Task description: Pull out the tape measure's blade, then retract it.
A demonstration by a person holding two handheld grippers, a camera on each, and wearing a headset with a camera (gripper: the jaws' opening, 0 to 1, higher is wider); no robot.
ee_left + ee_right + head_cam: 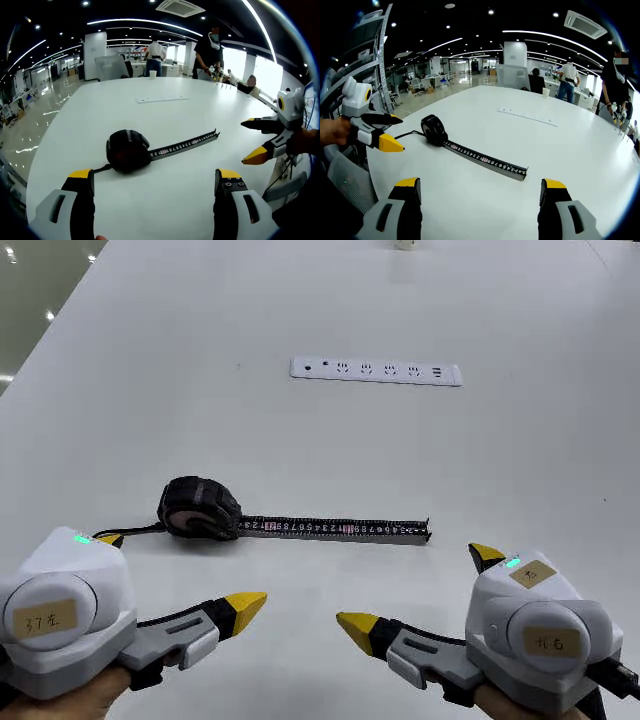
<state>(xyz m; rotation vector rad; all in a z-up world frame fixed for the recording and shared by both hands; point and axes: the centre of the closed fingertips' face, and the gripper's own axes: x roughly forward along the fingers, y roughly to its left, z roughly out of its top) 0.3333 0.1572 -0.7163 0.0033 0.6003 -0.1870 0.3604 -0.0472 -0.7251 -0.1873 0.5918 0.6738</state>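
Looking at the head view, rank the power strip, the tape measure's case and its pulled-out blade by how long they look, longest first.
1. Pulled-out blade and power strip: nearly alike in length. The blade looks slightly longer, but the strip lies farther from the camera, so I won't rank them.
2. Tape measure case: clearly the shortest.
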